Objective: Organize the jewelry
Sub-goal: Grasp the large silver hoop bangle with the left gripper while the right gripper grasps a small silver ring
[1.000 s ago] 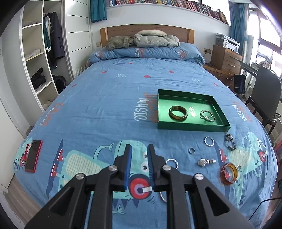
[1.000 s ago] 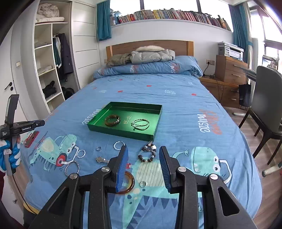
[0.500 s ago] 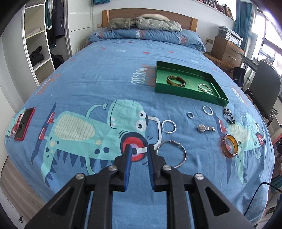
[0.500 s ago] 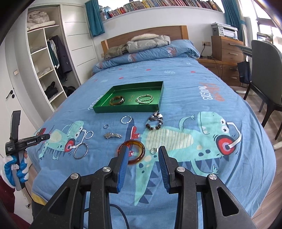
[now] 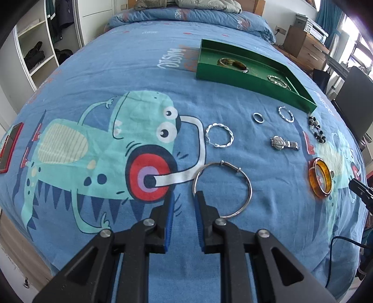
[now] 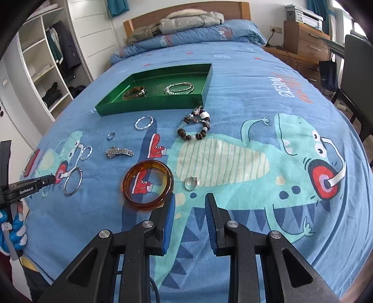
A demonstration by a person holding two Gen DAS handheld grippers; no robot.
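A green tray (image 5: 242, 78) (image 6: 149, 107) on the blue bedspread holds a brown bangle (image 5: 232, 64) and a silver chain bracelet (image 5: 278, 81). Loose on the spread lie a large thin silver bangle (image 5: 250, 186) (image 6: 72, 180), a twisted silver bracelet (image 5: 219, 135), a small ring (image 5: 258, 117), a twisted ring (image 5: 285, 113), a watch (image 5: 283, 143) (image 6: 119, 152), a bead bracelet (image 5: 316, 128) (image 6: 194, 128), an amber bangle (image 5: 319, 178) (image 6: 148, 183) and a small silver ring (image 6: 191, 183). My left gripper (image 5: 184, 198) is open, empty, its right finger at the silver bangle's near-left rim. My right gripper (image 6: 189, 199) is open, empty, just right of the amber bangle.
A red phone (image 5: 8, 148) lies at the bed's left edge. A wardrobe with open shelves (image 6: 46, 70) stands left of the bed. A wooden cabinet (image 6: 305, 44) and a dark chair (image 6: 356, 77) stand to the right. Pillows and a jacket (image 6: 186, 21) lie at the headboard.
Both grippers have dropped lower and moved closer to the bedspread. The left one has come up to the large silver bangle; the right one has come up beside the amber bangle.
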